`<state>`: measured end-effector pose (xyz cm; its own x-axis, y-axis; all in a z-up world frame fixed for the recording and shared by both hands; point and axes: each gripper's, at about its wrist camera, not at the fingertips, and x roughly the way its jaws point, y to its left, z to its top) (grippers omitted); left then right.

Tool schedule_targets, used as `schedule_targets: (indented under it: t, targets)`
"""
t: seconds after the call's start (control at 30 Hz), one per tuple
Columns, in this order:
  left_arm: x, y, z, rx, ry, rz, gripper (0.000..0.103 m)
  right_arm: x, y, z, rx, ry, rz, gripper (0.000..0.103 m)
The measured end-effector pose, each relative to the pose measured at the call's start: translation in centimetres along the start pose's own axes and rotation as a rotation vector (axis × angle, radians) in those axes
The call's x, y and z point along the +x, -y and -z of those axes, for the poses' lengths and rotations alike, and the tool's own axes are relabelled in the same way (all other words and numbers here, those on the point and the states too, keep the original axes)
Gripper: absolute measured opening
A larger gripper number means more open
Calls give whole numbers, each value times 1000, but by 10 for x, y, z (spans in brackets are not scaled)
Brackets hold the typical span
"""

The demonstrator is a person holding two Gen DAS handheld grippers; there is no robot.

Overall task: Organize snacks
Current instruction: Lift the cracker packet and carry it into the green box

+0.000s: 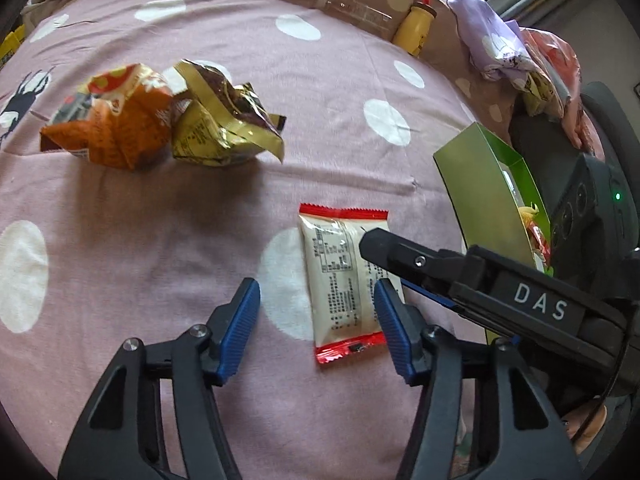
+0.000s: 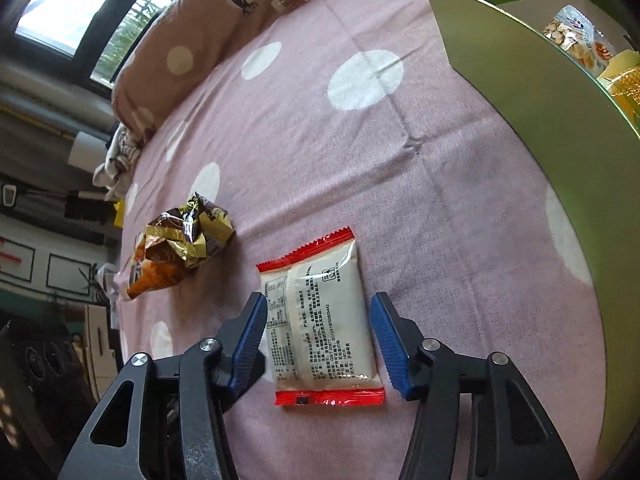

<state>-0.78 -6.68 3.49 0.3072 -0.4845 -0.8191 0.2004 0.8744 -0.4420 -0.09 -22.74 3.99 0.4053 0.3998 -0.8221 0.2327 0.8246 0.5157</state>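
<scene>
A flat cream snack packet with red ends [image 1: 342, 280] [image 2: 320, 328] lies on the pink dotted bedsheet. My right gripper [image 2: 318, 336] is open, its blue pads on either side of the packet just above it. My left gripper [image 1: 316, 312] is open and empty, just left of the packet. The right gripper's black body [image 1: 480, 292] crosses the left wrist view from the right. A crumpled orange bag [image 1: 112, 120] [image 2: 154, 272] and a gold-brown bag [image 1: 224, 120] [image 2: 196, 228] lie together farther off. A green box [image 1: 484, 200] [image 2: 560, 128] holds several snacks [image 2: 580, 40].
A brown dotted pillow [image 2: 192, 48] lies along the far edge of the bed. A yellow bottle [image 1: 416, 24] and a clear bottle [image 1: 356, 12] rest against it. Crumpled cloth [image 1: 500, 40] lies beyond the box. A window [image 2: 72, 8] is at the far left.
</scene>
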Motion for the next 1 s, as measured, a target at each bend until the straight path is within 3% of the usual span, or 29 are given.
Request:
schedule_targets:
  t: [0.17,0.33,0.5,0.67,0.87,1.0]
  targets:
    - [6,7,1,13,-3,34,41,2,1,1,6,-11,-41,57]
    - [0,28,-1,85,55,18,37,-12,4,-1,21,23,-67,57]
    - [-13,65,-6,201,155,28,37,-52,6,-4,10,161,-54,57]
    - [-17,108,-12,309,223,93,37,-98,24,-11,42,317,-39,57]
    - [-6,165,-19,453,240,192,38,-151,66,-13,141,514,-23,57]
    - [9,195,-19,517,223,233,38,-170,95,-12,220,591,-16,57]
